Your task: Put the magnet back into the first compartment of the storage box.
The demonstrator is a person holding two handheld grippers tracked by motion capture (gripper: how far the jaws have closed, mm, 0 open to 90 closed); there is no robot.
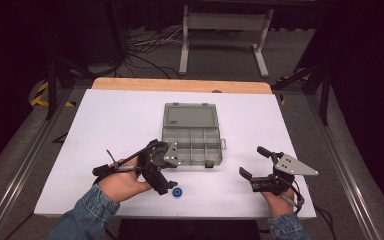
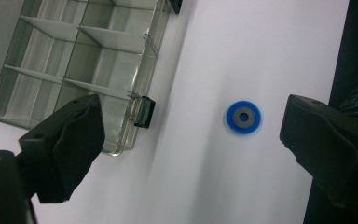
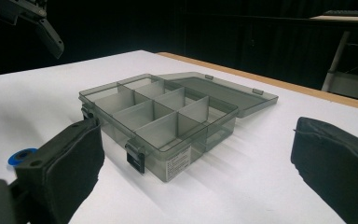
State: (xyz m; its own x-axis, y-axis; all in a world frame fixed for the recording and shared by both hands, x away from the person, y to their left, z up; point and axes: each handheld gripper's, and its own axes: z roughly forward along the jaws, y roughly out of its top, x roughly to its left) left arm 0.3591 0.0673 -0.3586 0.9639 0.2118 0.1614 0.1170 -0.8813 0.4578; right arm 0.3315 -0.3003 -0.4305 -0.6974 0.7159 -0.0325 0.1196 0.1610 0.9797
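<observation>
A small blue ring [image 1: 178, 192] with a grey centre lies on the white table [image 1: 115, 125] near its front edge. My left gripper [image 1: 170, 172] hovers over it, pointing down, jaws open. In the left gripper view the blue ring [image 2: 244, 117] lies on the table between the jaws of the left gripper [image 2: 193, 112], nearer the right one and untouched. A grey see-through compartment box [image 1: 195, 163] stands open mid-table, its lid [image 1: 190, 116] flat behind it. My right gripper [image 1: 251, 161] rests open to the box's right. The right gripper [image 3: 196, 135] faces the box [image 3: 186, 154], whose compartments look empty.
The box's black latch [image 2: 144, 112] sticks out from its front wall, close to the left jaw. In the right gripper view the blue ring [image 3: 22, 155] lies far left and the left gripper [image 3: 46, 32] hangs at top left. Dark floor surrounds the table.
</observation>
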